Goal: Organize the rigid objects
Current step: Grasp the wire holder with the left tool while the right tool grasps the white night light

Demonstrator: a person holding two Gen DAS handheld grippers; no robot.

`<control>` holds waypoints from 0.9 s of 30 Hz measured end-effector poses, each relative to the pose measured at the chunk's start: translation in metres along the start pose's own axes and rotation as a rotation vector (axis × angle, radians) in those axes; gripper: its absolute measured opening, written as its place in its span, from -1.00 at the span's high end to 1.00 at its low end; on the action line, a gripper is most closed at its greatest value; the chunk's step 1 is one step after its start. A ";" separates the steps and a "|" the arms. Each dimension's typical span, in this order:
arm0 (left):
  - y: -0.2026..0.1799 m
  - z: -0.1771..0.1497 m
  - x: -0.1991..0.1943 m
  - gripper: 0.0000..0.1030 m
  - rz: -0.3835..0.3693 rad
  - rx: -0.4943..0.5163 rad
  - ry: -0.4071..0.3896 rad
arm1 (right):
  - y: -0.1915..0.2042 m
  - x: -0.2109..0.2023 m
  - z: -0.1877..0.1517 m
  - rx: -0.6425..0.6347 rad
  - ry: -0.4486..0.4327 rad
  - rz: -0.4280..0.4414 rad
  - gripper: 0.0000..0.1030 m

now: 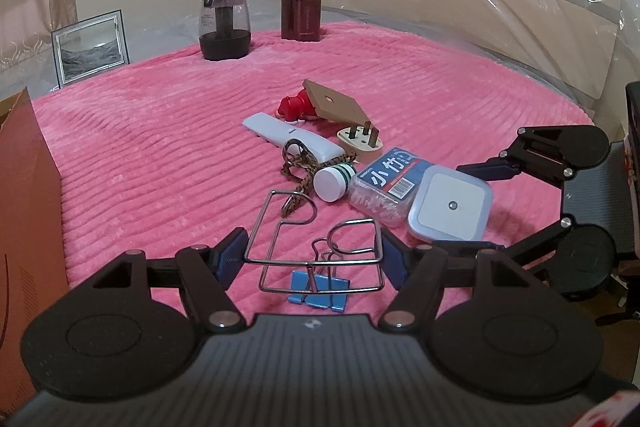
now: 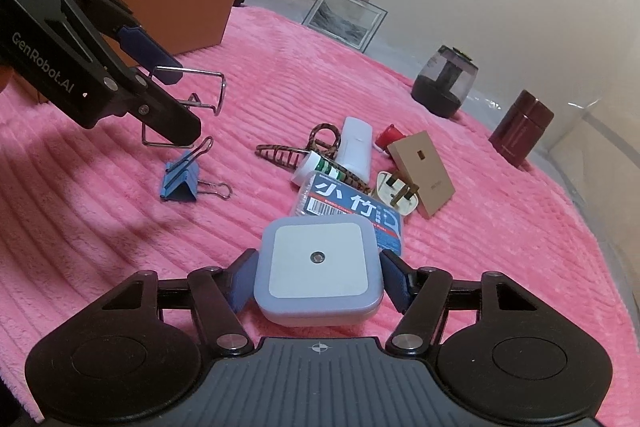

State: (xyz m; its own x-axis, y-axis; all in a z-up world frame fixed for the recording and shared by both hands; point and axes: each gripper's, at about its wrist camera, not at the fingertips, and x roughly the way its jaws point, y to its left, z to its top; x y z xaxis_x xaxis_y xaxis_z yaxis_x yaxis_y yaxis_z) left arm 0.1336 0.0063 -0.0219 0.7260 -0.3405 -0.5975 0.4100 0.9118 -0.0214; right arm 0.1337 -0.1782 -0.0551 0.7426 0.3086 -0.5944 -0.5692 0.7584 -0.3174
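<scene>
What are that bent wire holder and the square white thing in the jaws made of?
The wire holder looks like bare polished metal rod: thin, silvery, with bright glints. The square night light looks like matte plastic, a white face in a pale bluish casing with soft, rounded edges, though the look alone cannot confirm that.

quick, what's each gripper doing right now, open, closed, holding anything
Left gripper: shut on the wire rack, one finger on each side.
Right gripper: its fingers bracket the night light; whether they grip it cannot be told.
</scene>
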 end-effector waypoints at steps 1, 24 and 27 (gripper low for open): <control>-0.001 0.000 0.000 -0.26 0.001 0.001 0.000 | 0.000 -0.001 0.000 0.006 -0.004 -0.002 -0.20; 0.033 0.063 -0.143 -0.26 0.015 0.048 -0.134 | -0.027 -0.076 0.117 0.103 -0.240 0.285 -0.20; 0.059 0.066 -0.171 -0.26 0.048 0.060 -0.124 | -0.019 -0.077 0.146 0.082 -0.277 0.351 -0.20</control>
State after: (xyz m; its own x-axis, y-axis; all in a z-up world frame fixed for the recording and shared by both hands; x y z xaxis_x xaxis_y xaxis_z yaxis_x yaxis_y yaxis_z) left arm 0.0706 0.1032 0.1318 0.8067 -0.3264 -0.4926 0.4028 0.9137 0.0543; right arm 0.1387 -0.1326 0.1052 0.5823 0.6886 -0.4321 -0.7820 0.6198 -0.0661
